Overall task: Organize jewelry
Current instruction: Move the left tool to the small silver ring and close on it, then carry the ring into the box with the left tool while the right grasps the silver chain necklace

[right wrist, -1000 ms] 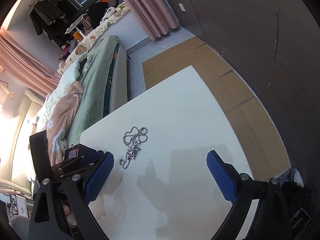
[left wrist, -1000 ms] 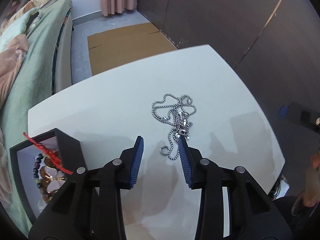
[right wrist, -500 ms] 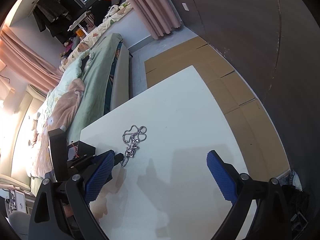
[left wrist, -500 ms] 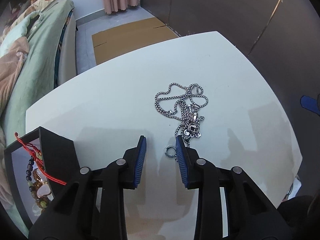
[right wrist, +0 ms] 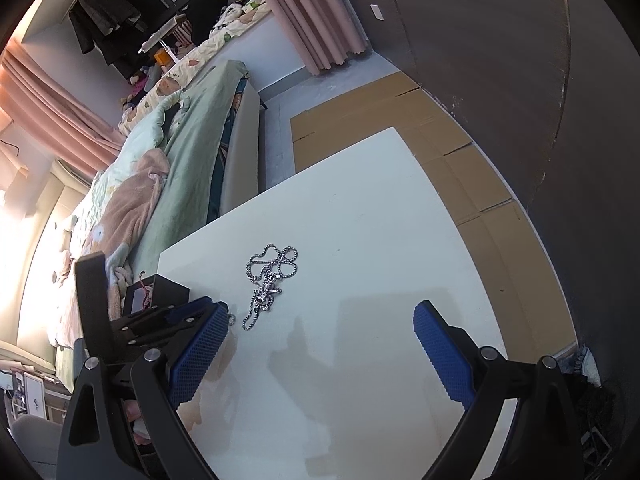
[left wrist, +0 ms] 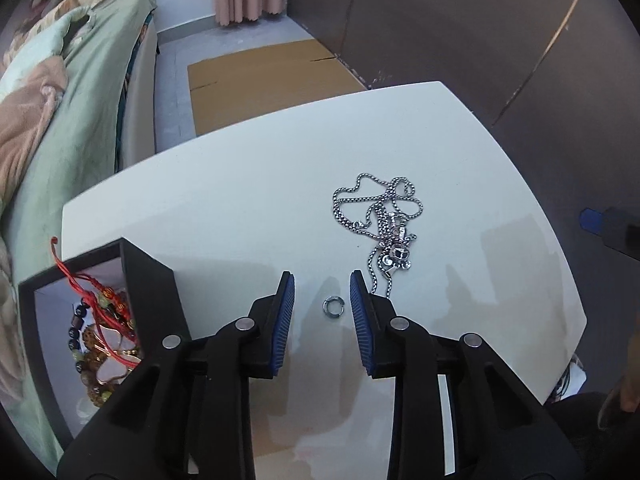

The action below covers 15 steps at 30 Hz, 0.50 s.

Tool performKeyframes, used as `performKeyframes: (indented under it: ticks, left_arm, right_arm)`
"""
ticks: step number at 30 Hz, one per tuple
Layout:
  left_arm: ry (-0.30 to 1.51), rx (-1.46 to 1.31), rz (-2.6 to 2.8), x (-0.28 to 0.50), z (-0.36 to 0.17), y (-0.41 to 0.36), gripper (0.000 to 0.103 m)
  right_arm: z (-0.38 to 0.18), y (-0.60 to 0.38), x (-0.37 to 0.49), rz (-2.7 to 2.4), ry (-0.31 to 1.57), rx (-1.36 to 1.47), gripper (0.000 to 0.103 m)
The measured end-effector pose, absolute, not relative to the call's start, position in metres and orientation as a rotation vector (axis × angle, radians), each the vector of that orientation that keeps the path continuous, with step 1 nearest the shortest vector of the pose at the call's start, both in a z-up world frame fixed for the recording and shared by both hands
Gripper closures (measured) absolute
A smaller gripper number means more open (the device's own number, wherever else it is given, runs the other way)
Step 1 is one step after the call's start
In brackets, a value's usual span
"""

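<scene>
A small silver ring (left wrist: 331,305) lies on the white table (left wrist: 240,208), between the blue pads of my open left gripper (left wrist: 322,280), not touching either. A tangled silver chain necklace with a pendant (left wrist: 386,226) lies just beyond and to the right; it also shows in the right wrist view (right wrist: 269,286). A black jewelry box (left wrist: 148,280) at the left holds beaded bracelets and a red cord (left wrist: 100,316). My right gripper (right wrist: 320,324) is wide open and empty above the table, with the left gripper (right wrist: 192,312) at its left pad.
A bed with green and pink bedding (right wrist: 160,168) runs along the table's left side. Cardboard sheets (right wrist: 400,112) cover the floor beyond the table. A dark wall (right wrist: 500,40) stands to the right. The table's right edge (left wrist: 560,264) is near.
My left gripper has moved forward and lower so the ring now sits between its pads, and its jaws have narrowed. The right gripper has stayed about still.
</scene>
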<state>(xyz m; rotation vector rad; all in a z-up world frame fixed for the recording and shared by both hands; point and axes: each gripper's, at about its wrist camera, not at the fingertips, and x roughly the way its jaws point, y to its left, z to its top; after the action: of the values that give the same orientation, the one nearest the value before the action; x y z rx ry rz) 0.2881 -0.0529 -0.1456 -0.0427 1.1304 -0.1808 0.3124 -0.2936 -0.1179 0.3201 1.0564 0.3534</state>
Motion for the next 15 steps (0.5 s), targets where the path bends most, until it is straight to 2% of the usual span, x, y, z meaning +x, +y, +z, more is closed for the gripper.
performKeyframes:
  ticks: [10,12,15]
  left_arm:
    - [1.162,0.101,-0.190,0.281,-0.161,-0.078,0.076]
    - [1.157,0.121,-0.168,0.280,-0.160,-0.078,0.086]
    - [1.166,0.080,-0.165,0.284,-0.159,-0.071,0.090]
  right_arm:
    - [-0.120,-0.291,0.312,0.360,1.066,0.302,0.011]
    - [-0.120,-0.289,0.312,0.362,1.070,0.298,0.011]
    - [-0.122,-0.285,0.314,0.362,1.078,0.285,0.012]
